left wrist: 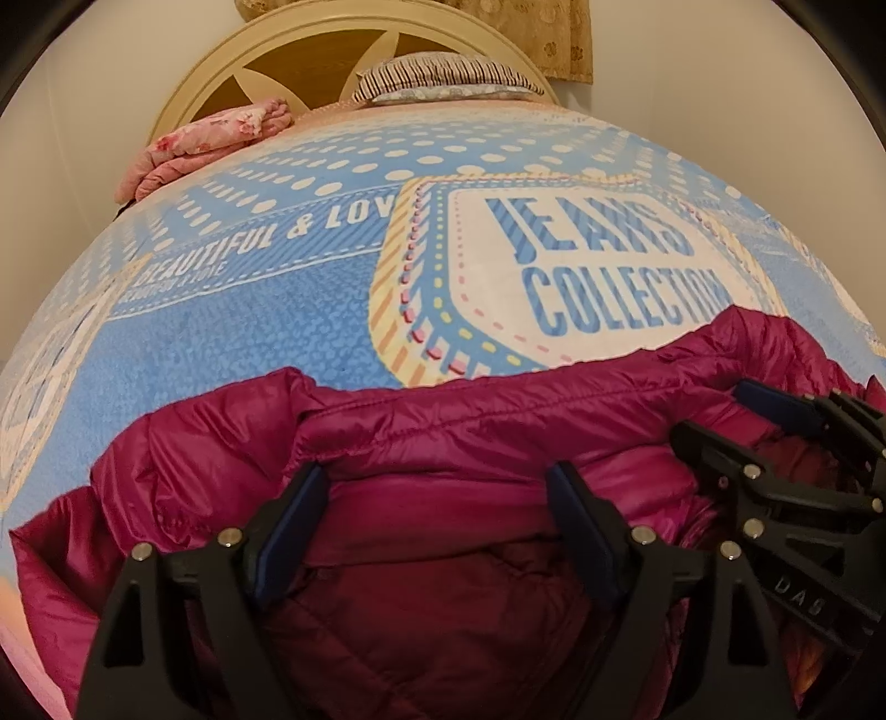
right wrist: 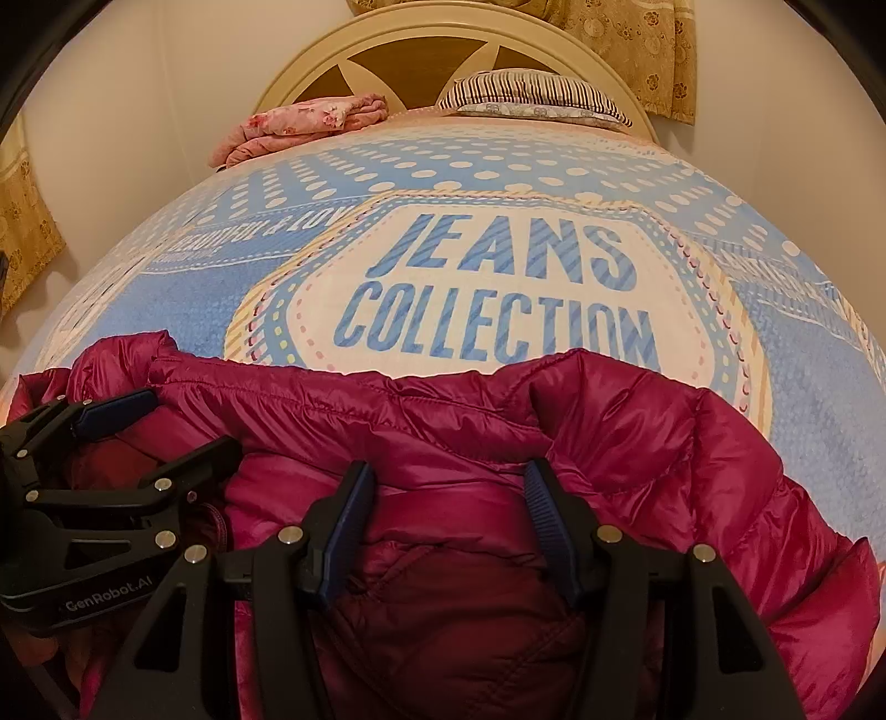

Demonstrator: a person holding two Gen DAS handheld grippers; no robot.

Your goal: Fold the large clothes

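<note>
A magenta puffer jacket (left wrist: 443, 421) lies bunched at the near edge of the bed, also in the right wrist view (right wrist: 470, 426). My left gripper (left wrist: 437, 493) is open, its blue-padded fingers straddling a fold of the jacket. My right gripper (right wrist: 448, 493) is open too, fingers either side of the jacket's fabric. The right gripper shows at the right of the left wrist view (left wrist: 786, 426), and the left gripper at the left of the right wrist view (right wrist: 160, 426), both resting on the jacket close together.
The bed has a blue and white blanket (right wrist: 498, 288) printed "JEANS COLLECTION". A folded pink floral cloth (right wrist: 310, 124) and a striped pillow (right wrist: 531, 97) lie by the cream headboard (right wrist: 443, 33). Beige curtains (right wrist: 637, 50) hang behind.
</note>
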